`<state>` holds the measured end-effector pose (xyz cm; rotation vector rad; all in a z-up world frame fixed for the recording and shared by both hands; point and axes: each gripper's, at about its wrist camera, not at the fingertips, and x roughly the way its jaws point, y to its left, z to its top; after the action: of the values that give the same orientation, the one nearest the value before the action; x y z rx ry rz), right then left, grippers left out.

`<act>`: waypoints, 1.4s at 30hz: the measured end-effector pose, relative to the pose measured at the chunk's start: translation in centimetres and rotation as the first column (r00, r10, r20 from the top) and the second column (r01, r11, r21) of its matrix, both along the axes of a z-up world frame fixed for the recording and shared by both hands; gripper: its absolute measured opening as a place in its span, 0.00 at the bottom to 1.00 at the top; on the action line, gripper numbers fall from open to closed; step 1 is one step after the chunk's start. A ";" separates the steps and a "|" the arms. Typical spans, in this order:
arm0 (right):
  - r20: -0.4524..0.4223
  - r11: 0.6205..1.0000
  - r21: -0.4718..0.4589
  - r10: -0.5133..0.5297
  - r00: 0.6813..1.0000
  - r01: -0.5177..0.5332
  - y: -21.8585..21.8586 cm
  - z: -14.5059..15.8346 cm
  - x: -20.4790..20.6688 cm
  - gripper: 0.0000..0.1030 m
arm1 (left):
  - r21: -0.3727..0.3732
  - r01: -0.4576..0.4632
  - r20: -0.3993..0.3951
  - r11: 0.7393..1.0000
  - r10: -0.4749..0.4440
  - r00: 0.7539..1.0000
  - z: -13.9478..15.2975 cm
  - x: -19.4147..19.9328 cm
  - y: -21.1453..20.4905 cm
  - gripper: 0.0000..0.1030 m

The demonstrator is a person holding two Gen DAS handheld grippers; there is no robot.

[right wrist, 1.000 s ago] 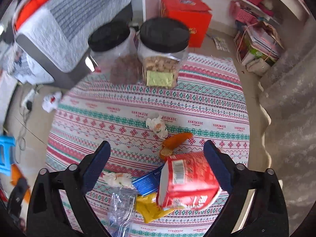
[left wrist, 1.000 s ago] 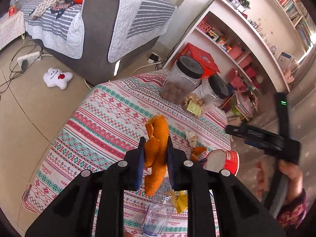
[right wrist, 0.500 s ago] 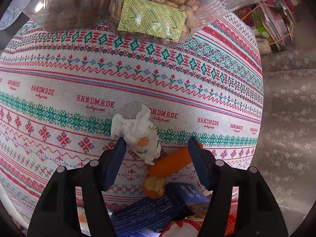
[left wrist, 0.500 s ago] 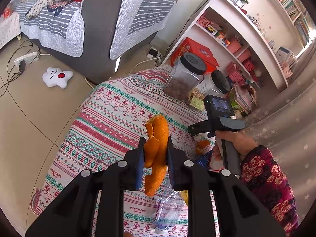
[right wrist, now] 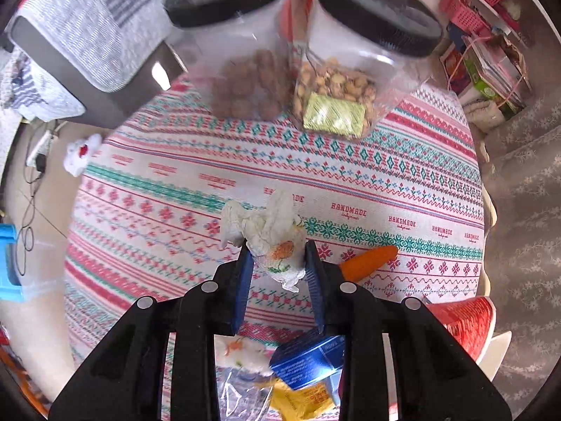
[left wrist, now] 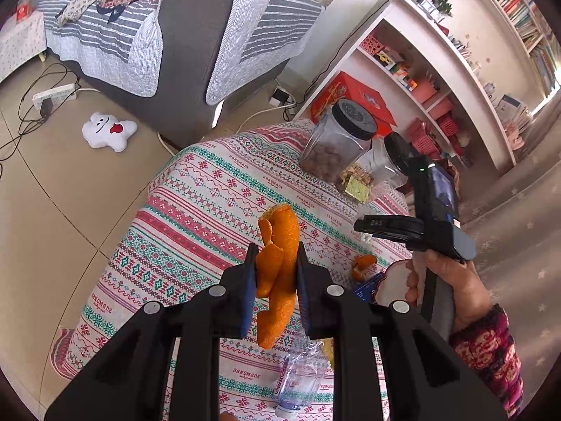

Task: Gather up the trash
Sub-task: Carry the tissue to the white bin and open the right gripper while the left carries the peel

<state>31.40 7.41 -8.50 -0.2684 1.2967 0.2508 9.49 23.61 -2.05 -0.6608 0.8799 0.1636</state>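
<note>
The left hand-held gripper (left wrist: 275,270) pinches a curled orange peel (left wrist: 277,245) above the bench (left wrist: 196,210). The right hand-held gripper (right wrist: 278,259) has just been closing, and its pads now press a crumpled tissue (right wrist: 270,231), lifted a little off the patterned cloth. Below the grippers lie a clear bottle (left wrist: 298,379), a blue box (right wrist: 308,358), a yellow wrapper (right wrist: 301,396) and a red cup (right wrist: 466,319). Another peel (right wrist: 368,263) lies just right of the tissue. At the far edge stand two jars (right wrist: 329,80); beyond is a sofa (left wrist: 189,42).
</note>
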 end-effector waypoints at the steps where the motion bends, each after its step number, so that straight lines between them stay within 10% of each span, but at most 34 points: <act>1: 0.022 1.000 0.026 0.008 1.000 -0.008 0.0 1.2 -0.9 0.27 | 0.000 -0.005 0.007 1.000 0.005 1.000 0.2 -0.1 0.1 0.20; 10: 0.221 0.974 0.206 0.044 0.974 -0.091 -2.4 8.9 -8.6 0.27 | 0.016 -0.001 0.074 1.000 0.000 0.997 2.0 -1.2 -0.7 0.20; 23: 0.437 0.933 0.357 -0.198 0.877 0.033 -10.8 11.1 -16.2 0.27 | 0.164 0.026 0.176 0.986 -0.056 0.983 4.1 -1.9 -6.3 0.20; 42: 0.681 0.874 0.326 -0.481 0.552 0.360 -25.9 11.7 -21.4 0.28 | 0.331 0.134 0.212 0.934 -0.212 0.954 3.5 -0.1 -18.6 0.20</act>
<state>9.97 -18.52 3.21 0.0912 0.4630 -0.1853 9.39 5.01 1.45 -0.2940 0.6508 0.0575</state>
